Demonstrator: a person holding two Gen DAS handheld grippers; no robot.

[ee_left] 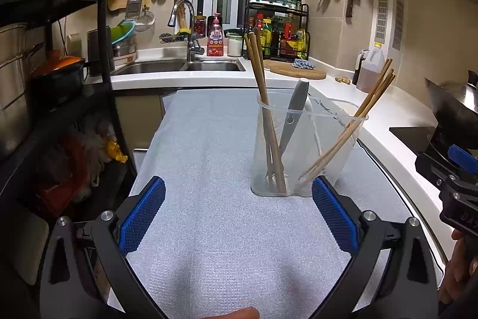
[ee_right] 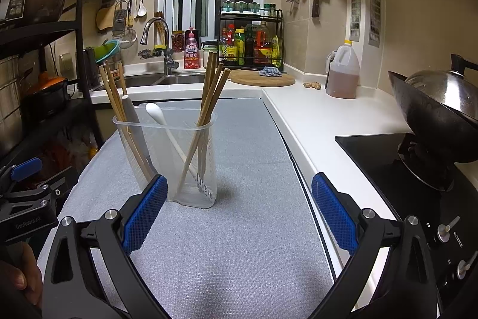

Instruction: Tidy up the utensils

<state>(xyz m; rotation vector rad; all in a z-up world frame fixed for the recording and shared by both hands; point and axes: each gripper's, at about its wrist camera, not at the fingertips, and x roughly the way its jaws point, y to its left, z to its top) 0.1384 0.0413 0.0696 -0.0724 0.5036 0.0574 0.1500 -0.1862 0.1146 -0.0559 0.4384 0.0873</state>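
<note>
A clear plastic utensil holder point(ee_left: 301, 169) stands upright on a grey textured mat point(ee_left: 209, 169). It holds wooden chopsticks point(ee_left: 264, 109) on its left side, more chopsticks point(ee_left: 361, 112) on its right, a grey-handled utensil point(ee_left: 294, 112) and a white spoon. In the right wrist view the holder point(ee_right: 182, 163) shows the same chopsticks point(ee_right: 209, 106) and the white spoon point(ee_right: 158, 112). My left gripper point(ee_left: 239, 214) is open and empty, just in front of the holder. My right gripper point(ee_right: 239, 214) is open and empty, to the right of the holder.
A double sink point(ee_left: 179, 66) with a tap lies beyond the mat. A black rack point(ee_left: 59, 79) with pots stands on the left. A white counter point(ee_right: 313, 115) carries a round wooden board point(ee_right: 263, 78) and an oil jug point(ee_right: 343, 73). A wok point(ee_right: 433, 109) sits on the black hob at right.
</note>
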